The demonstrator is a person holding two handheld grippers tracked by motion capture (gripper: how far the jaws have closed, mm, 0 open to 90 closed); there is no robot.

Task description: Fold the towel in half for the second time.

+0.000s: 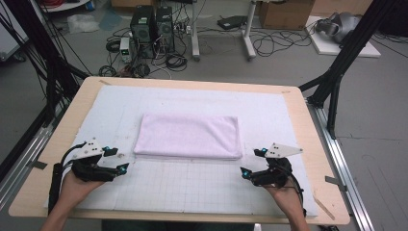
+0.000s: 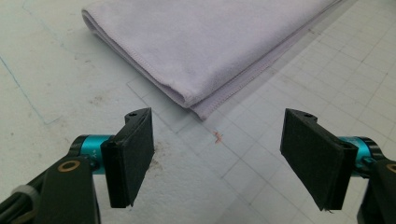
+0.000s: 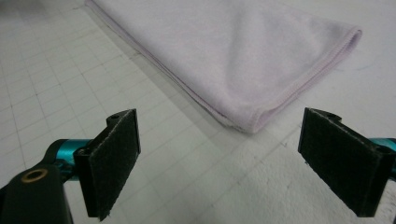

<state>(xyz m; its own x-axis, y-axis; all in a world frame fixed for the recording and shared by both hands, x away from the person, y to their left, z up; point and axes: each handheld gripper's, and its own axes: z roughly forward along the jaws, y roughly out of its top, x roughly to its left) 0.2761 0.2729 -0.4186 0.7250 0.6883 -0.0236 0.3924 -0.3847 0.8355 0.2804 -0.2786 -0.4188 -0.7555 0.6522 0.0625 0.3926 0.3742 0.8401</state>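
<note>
A pale lilac towel [image 1: 187,136] lies folded into a flat rectangle in the middle of the white gridded mat [image 1: 192,187]. My left gripper [image 1: 118,159] rests low at the towel's near left corner, a little short of it, jaws wide apart and empty. In the left gripper view that corner of the towel [image 2: 210,42] lies just beyond the left gripper [image 2: 217,128]. My right gripper [image 1: 252,162] sits the same way off the near right corner, open with nothing between its pads. In the right gripper view the folded towel corner [image 3: 224,51] lies ahead of the right gripper [image 3: 219,135].
The mat covers most of a light wooden table [image 1: 57,144]. Black frame legs [image 1: 332,82] stand at both far corners. On the floor behind are computer towers [image 1: 151,26], cables and cardboard boxes [image 1: 286,13].
</note>
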